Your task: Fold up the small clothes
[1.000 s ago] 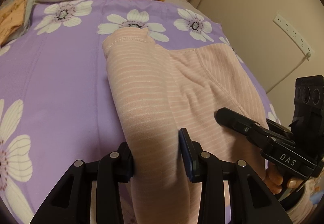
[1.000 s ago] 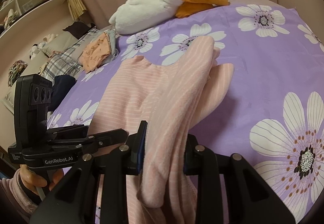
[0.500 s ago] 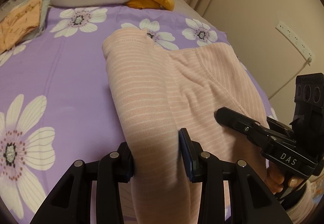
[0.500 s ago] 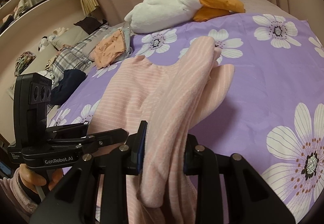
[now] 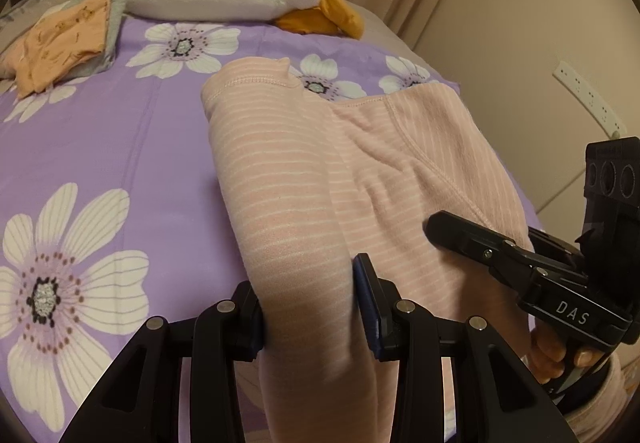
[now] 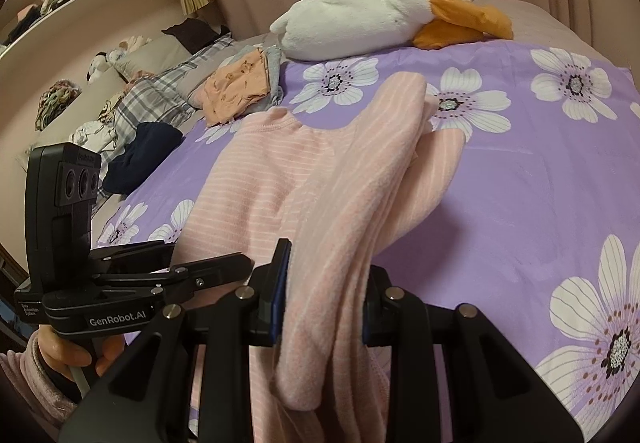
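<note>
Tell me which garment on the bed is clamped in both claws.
The pink striped top: its bunched fabric runs between the pads of both claws. The orange garment lies folded and untouched beside the white plush.

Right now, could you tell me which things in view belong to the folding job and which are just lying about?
In the job: pink striped garment, left gripper, right gripper.

Lying about: plush duck, orange clothes, navy cloth, plaid fabric.

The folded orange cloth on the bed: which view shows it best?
The left wrist view shows the folded orange cloth nearer and larger, at its left edge. The right wrist view shows it whole but smaller, farther off.
</note>
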{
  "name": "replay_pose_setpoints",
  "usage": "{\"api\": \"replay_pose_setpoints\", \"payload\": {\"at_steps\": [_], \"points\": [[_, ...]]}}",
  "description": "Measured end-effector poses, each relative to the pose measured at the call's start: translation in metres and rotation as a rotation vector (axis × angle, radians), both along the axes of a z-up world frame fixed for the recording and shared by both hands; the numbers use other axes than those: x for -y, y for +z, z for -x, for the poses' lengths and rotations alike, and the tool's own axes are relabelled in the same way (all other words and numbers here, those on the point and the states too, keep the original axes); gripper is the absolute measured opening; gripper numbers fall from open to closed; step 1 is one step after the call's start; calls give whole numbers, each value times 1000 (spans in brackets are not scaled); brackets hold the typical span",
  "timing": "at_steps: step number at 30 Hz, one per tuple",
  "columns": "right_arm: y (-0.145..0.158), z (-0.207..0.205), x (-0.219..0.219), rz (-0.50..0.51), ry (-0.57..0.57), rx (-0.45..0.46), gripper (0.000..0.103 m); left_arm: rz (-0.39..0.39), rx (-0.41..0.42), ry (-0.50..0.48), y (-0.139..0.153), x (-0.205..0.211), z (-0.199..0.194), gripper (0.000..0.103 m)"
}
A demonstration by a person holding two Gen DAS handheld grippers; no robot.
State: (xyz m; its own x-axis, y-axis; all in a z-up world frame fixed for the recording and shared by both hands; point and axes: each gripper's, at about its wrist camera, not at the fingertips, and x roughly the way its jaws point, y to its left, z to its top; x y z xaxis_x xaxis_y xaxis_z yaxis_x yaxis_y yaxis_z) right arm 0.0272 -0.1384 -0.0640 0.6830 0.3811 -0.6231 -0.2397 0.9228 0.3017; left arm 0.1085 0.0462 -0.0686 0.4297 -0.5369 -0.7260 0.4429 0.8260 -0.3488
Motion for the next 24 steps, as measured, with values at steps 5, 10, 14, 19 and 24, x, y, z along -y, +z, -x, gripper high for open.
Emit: {"api": "replay_pose_setpoints", "payload": {"at_steps": [5,10,14,19,24], "points": [[1,-8,-7,5,14,-1,29,6,1,19,0,-7,-5,37],[1,-18,-15,13,29,-1,28,6,5,37,-1,-14,-11,37],[-1,-26,-21,16,37,-5,29,8,0,49,-3,-18,-17,37],[-4,-35,-26,12,42,-11,29,6,-4,61,-7,-23,-24,37],[-9,-47,-30,14,47,-17,29,0,-12,69,-12,-26,-36,37]]}}
